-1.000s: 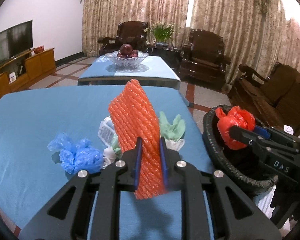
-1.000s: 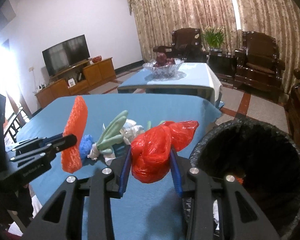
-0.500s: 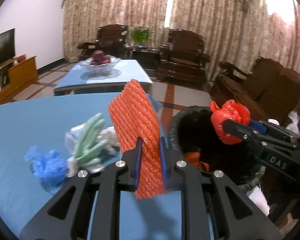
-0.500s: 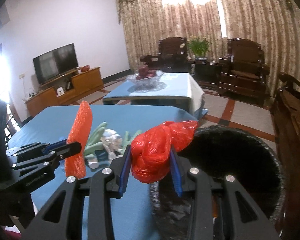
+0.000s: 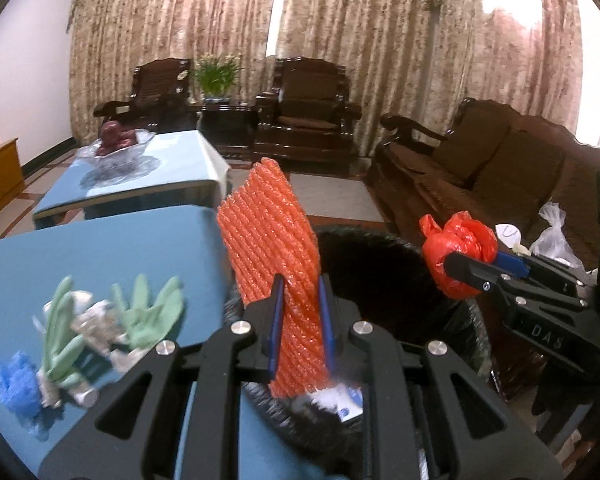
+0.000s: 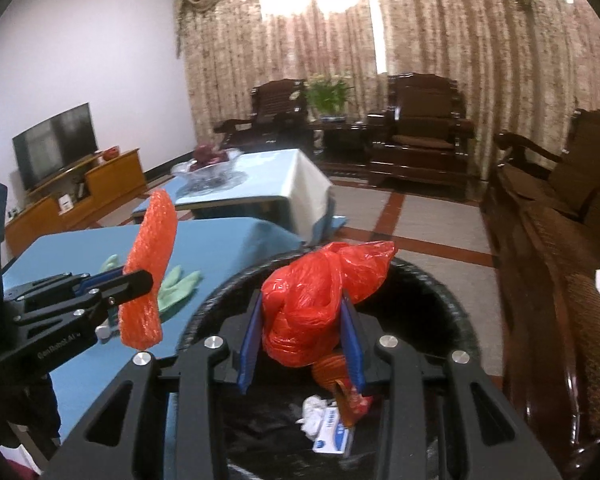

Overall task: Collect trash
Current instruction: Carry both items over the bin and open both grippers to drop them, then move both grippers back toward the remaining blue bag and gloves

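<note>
The long orange bubbly foam sleeve stands upright, pinched low down between the fingers of the left gripper. The fingers are nearly shut on it. It hangs just over the near rim of the round black trash bin, which stands beside the right edge of the desk, a table under a blue cloth. The crumpled red plastic bag is squeezed between the fingers of the right gripper, which are a bit wider apart. It is right above the bin's open mouth.

I think this is the drop step: both pieces are carried and sit at the bin. Next, each gripper needs to open its fingers so the trash falls in. The sleeve may need to go a little further over the hole first, since it is close to the rim and could tip out onto the desk.

More trash is left near the front of the desk: soft green gloves, a scrunched blue plastic bag and some crushed clear and white bits.

The left view shows that whole pile, blue bag and all. The right view shows only a green glove by the edge. But the right view looks down into the bin, where white paper and a small white-and-blue packet lie at the bottom. The left view shows only a peek of those.
</note>
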